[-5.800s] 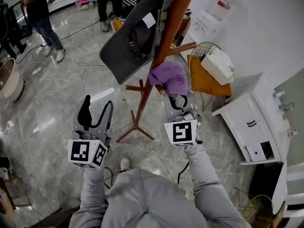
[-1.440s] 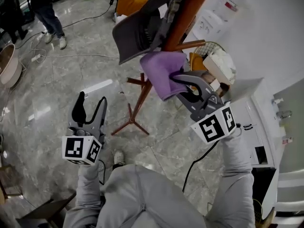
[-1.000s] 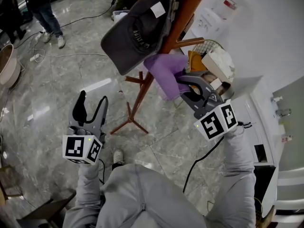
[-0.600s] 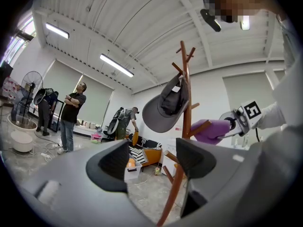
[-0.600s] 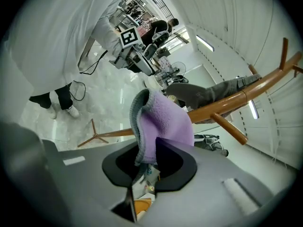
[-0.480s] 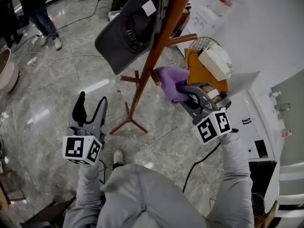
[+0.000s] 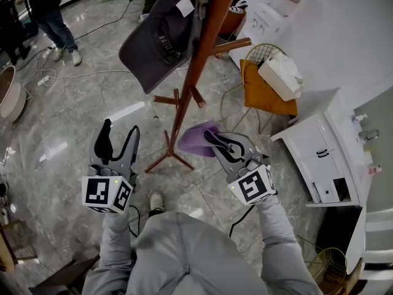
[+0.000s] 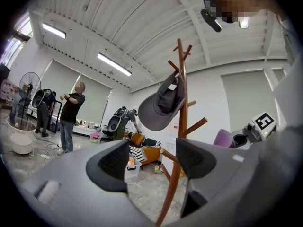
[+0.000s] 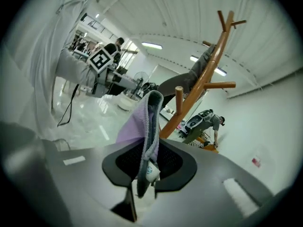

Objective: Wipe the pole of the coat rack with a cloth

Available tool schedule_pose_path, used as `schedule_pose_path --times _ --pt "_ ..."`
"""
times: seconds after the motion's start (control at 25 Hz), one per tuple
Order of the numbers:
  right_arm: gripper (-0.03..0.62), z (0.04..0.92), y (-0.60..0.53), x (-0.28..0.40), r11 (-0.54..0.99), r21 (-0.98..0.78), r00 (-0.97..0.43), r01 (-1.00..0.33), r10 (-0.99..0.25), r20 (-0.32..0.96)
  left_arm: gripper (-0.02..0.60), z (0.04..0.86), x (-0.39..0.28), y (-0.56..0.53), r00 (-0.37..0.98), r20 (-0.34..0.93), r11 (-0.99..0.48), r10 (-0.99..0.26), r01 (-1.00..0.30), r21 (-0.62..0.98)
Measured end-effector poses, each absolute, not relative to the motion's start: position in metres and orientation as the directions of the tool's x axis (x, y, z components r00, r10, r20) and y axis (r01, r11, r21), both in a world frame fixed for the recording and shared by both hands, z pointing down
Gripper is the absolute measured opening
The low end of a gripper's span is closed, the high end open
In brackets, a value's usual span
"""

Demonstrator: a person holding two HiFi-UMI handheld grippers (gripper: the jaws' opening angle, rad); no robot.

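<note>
Tightly on cloth (image 7: 194, 140), right gripper (image 7: 214, 144).

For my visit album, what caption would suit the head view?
Right tool grips a purple cloth near the wooden coat rack pole; left tool hangs open and empty.

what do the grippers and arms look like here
Both the left gripper and the right gripper are grey two-jaw tools with black pads inside the jaws. Each carries a white cube printed with black square markers. A black cable trails from the right one. The sleeves are light grey.
</note>
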State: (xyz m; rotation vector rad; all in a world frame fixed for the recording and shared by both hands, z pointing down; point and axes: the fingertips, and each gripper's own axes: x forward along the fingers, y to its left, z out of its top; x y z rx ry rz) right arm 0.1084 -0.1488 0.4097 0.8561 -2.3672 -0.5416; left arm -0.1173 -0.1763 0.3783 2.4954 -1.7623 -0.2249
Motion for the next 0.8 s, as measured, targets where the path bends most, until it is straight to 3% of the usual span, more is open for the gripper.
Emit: schedule_pose_path --times 0.2,0.36,0.8 --pt "0.052 0.382 -0.153 0.075 0.638 0.364 -0.636 -0.679 -0.759 0.143 0.338 0.38 -0.125 -0.17 0.311 -0.059 -0.316 -0.949 -0.939 0.133" --pt "0.052 0.36 -0.165 0.053 0.568 0.264 -0.592 -0.78 -0.805 -0.016 0.339 0.38 -0.136 -0.164 0.287 -0.048 -0.291 -0.957 -0.949 0.124" --pt "0.052 0.335 -0.203 0.023 0.479 0.17 -0.504 -0.861 -0.848 -0.162 0.339 0.385 -0.177 -0.152 0.224 -0.029 -0.226 -0.974 -0.968 0.114"
